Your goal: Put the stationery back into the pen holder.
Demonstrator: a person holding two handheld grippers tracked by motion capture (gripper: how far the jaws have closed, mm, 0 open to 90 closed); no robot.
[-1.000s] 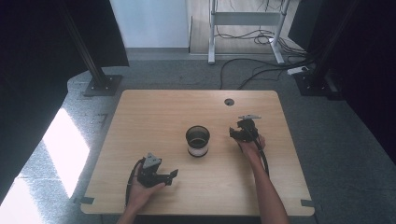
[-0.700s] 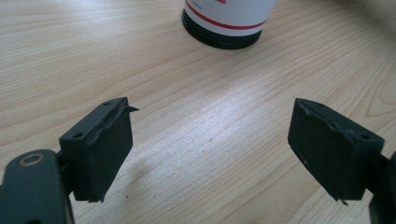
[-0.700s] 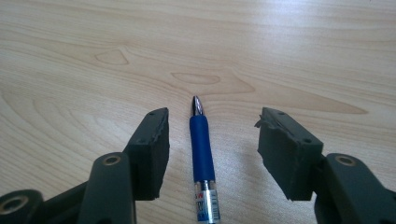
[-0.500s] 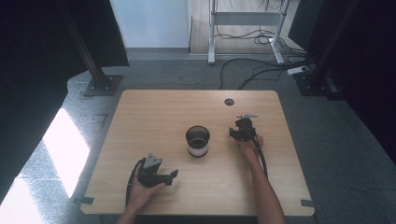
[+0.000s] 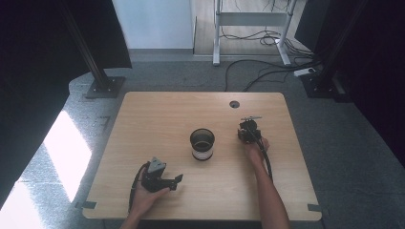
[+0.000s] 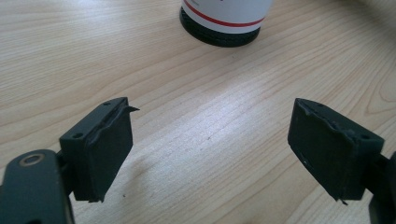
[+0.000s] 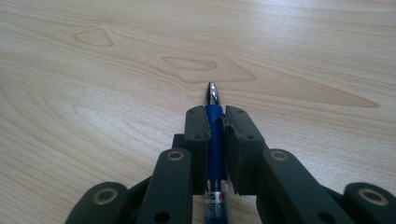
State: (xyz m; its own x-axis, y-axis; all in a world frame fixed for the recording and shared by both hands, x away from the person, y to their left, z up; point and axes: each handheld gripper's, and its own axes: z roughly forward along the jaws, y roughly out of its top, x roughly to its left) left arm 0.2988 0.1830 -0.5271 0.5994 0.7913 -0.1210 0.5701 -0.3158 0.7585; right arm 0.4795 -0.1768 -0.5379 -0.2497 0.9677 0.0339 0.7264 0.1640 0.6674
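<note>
Four items stood recorded, largest first.

Table (image 5: 143,124): pale wood-grain top, with a small round hole (image 5: 234,104) near its far edge, beyond the right gripper.

Cup (image 5: 202,143): dark-rimmed, upright on the table, white-walled with a red band and black base as seen from the left gripper view (image 6: 225,21). It stood between the two grippers, ahead of the left one and well apart from its jaws.

Left gripper (image 5: 165,181): held in the person's left hand (image 5: 143,200) low over the near part of the table. From its own view (image 6: 210,154) the jaws stood wide apart, with nothing between them but bare wood.

Right gripper (image 5: 249,135): held in the right hand (image 5: 255,148), just beside the cup on its far-right side. Its jaws had just been closing and were clamped together (image 7: 217,116) on the pen.

Pen (image 7: 215,135): blue barrel lying along the jaws of the right gripper, pressed between both pads, its metal tip poking out past them above the table.
</note>
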